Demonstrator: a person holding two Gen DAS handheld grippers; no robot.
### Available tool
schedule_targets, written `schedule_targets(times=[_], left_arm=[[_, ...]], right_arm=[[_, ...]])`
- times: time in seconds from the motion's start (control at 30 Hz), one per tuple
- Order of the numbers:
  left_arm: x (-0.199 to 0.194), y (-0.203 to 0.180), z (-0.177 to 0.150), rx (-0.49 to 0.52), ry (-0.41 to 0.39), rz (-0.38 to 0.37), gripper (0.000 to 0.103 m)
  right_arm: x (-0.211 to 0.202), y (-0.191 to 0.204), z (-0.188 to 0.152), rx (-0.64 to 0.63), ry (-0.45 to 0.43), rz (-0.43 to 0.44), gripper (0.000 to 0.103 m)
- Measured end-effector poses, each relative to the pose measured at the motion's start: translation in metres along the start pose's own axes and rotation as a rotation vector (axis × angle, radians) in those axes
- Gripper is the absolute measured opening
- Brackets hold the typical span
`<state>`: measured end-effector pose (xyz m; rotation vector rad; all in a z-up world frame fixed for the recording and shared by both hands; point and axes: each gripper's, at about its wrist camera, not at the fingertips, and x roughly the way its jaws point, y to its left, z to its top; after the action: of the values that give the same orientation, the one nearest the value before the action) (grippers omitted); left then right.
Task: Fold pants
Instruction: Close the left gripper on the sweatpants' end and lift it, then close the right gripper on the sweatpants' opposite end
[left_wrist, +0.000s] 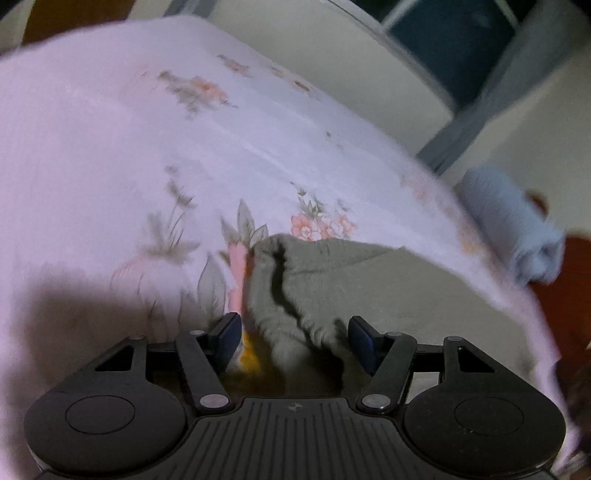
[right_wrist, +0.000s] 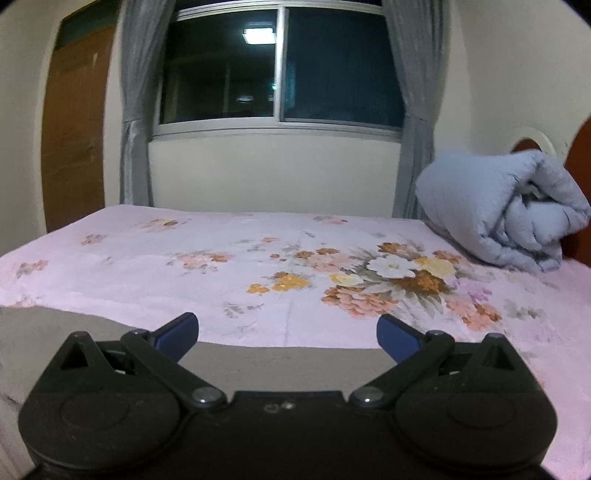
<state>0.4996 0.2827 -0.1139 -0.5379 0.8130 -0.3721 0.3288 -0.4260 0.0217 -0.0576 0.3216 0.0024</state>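
Note:
The grey pants lie on the pink floral bed sheet. In the left wrist view a bunched, folded edge of them runs back between the blue pads. My left gripper is shut on that thick fold, with its jaws held partly apart by the cloth. In the right wrist view the pants form a flat grey band along the near edge of the bed. My right gripper hovers just above that band, open wide, with nothing pressed between its pads.
A rolled light-blue quilt sits at the right end of the bed sheet, against a reddish headboard. Behind the bed are a dark window with grey curtains and a wooden door at the left.

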Motion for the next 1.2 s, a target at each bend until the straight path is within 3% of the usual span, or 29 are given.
schedule_targets(times=[0.2, 0.27, 0.37, 0.43, 0.57, 0.63, 0.73, 0.83, 1.1, 1.2], left_arm=[[0.032, 0.016, -0.005, -0.199, -0.012, -0.306, 0.066], [0.039, 0.016, -0.002, -0.217, -0.014, -0.343, 0.066], [0.048, 0.014, 0.008, -0.193, -0.01, -0.301, 0.066], [0.052, 0.005, 0.015, -0.171, -0.012, -0.201, 0.066], [0.048, -0.023, 0.014, -0.107, -0.02, -0.103, 0.065], [0.04, -0.037, 0.012, -0.044, -0.043, -0.067, 0.015], [0.022, -0.044, 0.012, -0.026, -0.099, -0.099, 0.016], [0.0, -0.05, 0.008, -0.011, -0.144, -0.159, 0.016], [-0.018, -0.047, 0.004, -0.011, -0.148, -0.23, 0.016], [-0.014, -0.042, 0.004, -0.011, -0.14, -0.229, 0.016]], right_arm=[[-0.001, 0.018, -0.004, -0.013, 0.005, 0.035, 0.097], [-0.003, 0.021, -0.004, -0.023, 0.004, 0.046, 0.097], [-0.003, 0.02, -0.003, -0.048, 0.007, 0.048, 0.097], [0.002, 0.018, -0.002, -0.056, 0.013, 0.053, 0.097], [0.021, 0.015, 0.001, -0.047, 0.055, 0.073, 0.097], [0.032, 0.019, 0.001, -0.098, 0.086, 0.128, 0.097], [0.053, 0.03, 0.001, -0.222, 0.145, 0.224, 0.097], [0.076, 0.037, 0.0, -0.294, 0.184, 0.309, 0.09], [0.139, 0.058, -0.01, -0.444, 0.258, 0.456, 0.052], [0.153, 0.061, -0.019, -0.484, 0.272, 0.498, 0.049]])
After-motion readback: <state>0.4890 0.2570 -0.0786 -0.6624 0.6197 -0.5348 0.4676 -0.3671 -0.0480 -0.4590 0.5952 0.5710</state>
